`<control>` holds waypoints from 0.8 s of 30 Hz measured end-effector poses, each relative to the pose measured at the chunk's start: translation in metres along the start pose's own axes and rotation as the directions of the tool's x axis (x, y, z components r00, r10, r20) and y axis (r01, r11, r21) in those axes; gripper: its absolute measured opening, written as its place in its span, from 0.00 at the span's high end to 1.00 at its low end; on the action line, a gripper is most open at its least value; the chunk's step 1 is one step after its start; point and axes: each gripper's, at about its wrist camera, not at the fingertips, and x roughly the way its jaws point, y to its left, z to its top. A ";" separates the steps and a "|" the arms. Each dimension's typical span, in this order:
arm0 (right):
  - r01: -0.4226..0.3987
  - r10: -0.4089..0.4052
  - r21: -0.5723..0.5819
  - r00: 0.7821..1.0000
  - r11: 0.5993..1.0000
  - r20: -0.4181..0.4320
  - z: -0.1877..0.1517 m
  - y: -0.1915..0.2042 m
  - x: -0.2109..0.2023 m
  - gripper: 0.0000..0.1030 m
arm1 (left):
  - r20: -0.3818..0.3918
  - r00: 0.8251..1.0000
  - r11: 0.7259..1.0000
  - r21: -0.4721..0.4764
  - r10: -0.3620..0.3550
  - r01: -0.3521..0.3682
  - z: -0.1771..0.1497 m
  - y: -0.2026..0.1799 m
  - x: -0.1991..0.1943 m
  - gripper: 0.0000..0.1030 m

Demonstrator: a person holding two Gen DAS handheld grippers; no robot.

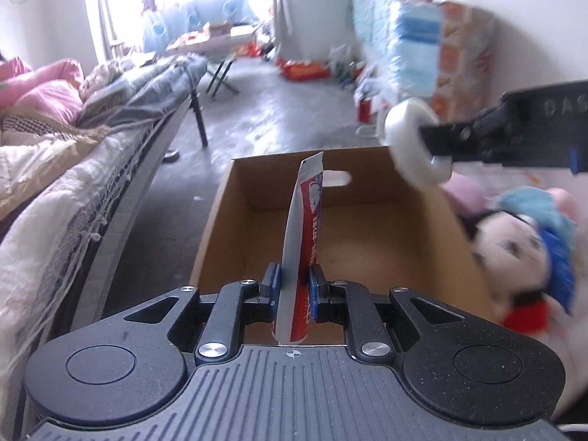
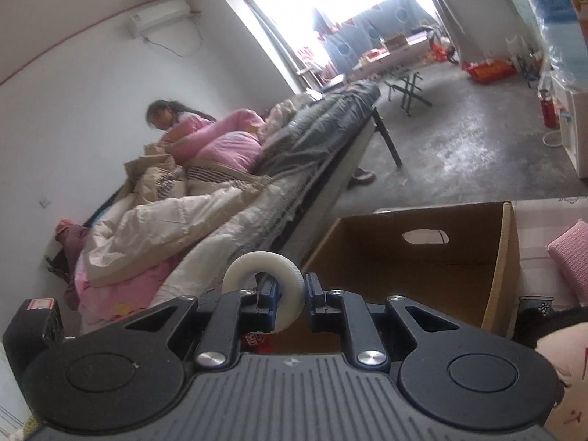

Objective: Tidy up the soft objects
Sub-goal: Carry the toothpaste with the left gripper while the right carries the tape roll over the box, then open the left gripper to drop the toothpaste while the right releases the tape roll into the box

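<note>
My left gripper [image 1: 292,286] is shut on a red and white toothpaste tube [image 1: 305,228], held upright above the open cardboard box [image 1: 367,235]. The right gripper [image 1: 433,139] reaches in from the right of the left wrist view, over the box's far right corner, shut on a white roll of tape [image 1: 411,143]. In the right wrist view the same gripper [image 2: 290,294] pinches the tape roll [image 2: 262,275] by its wall, just left of the cardboard box [image 2: 422,268]. The box's floor looks bare. A plush doll [image 1: 525,253] with blue and red cloth lies right of the box.
A bed [image 1: 66,169] heaped with quilts runs along the left, close beside the box. On it sits a person in pink [image 2: 183,125]. A pink knitted cloth [image 2: 573,257] lies right of the box. Bare concrete floor [image 1: 279,110] stretches beyond, with clutter by the far wall.
</note>
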 end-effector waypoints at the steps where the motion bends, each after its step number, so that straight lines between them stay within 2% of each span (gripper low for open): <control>1: 0.028 -0.028 0.006 0.999 1.000 -0.024 0.004 -0.006 0.018 0.84 | -0.014 1.000 1.000 -0.003 0.008 -0.008 0.008 0.003 0.015 0.86; 6: 0.137 -0.128 0.066 0.984 0.988 -0.124 0.016 -0.036 0.088 0.84 | -0.114 0.992 0.998 -0.014 0.053 -0.055 0.040 0.015 0.089 0.86; 12: 0.242 -0.220 0.077 0.950 0.967 -0.221 0.014 -0.060 0.146 0.84 | -0.231 0.967 0.994 -0.009 0.106 -0.111 0.051 0.021 0.153 0.86; 19: 0.301 -0.257 0.114 0.920 0.947 -0.297 0.012 -0.083 0.186 0.84 | -0.290 0.944 0.987 0.036 0.157 -0.154 0.057 0.017 0.194 0.86; 24: 0.304 -0.254 0.123 0.915 0.945 -0.313 0.008 -0.089 0.198 0.82 | -0.291 0.941 0.985 0.029 0.170 -0.169 0.062 0.017 0.207 0.84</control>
